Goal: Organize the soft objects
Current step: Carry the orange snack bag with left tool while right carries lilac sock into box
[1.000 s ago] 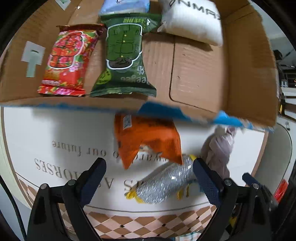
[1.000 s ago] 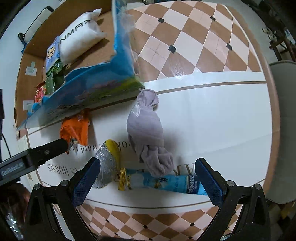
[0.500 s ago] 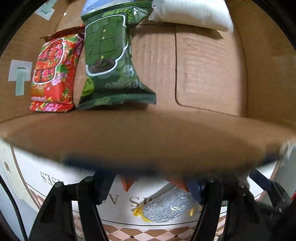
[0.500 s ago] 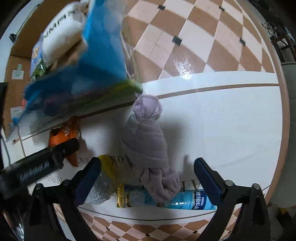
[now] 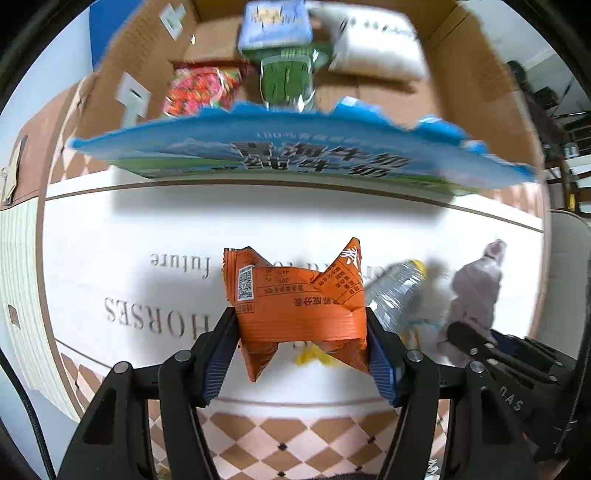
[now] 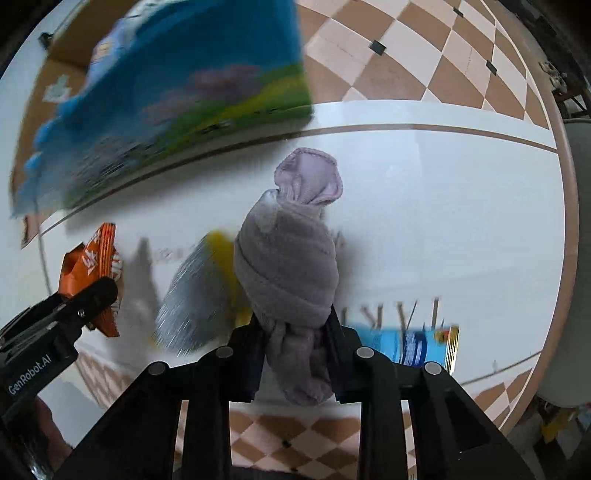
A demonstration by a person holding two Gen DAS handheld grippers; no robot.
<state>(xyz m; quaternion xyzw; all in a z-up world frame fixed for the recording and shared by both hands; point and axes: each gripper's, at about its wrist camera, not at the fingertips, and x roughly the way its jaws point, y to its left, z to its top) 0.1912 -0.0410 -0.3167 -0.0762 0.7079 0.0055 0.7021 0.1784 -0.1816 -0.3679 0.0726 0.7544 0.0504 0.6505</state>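
My left gripper (image 5: 301, 345) is shut on an orange snack packet (image 5: 299, 306) and holds it above the white table; the packet also shows in the right wrist view (image 6: 88, 266). My right gripper (image 6: 295, 332) is shut on a rolled purple-grey sock bundle (image 6: 291, 258), which also shows in the left wrist view (image 5: 476, 291). The open cardboard box (image 5: 476, 85) with a blue printed front wall (image 5: 295, 155) stands beyond. Inside it lie a red packet (image 5: 199, 88), a green packet (image 5: 286, 79), a white pillow pack (image 5: 373, 48) and a blue pack (image 5: 275, 26).
A silver scouring pad with yellow edging (image 6: 195, 295) lies on the table between the grippers; it shows in the left wrist view (image 5: 397, 291). A blue tube (image 6: 410, 343) lies to the right. The round table's edge (image 6: 567, 206) curves at right above checkered floor.
Both grippers have closed: the left on the orange packet, the right on the sock bundle. Both views have shifted and the box now sits farther off.
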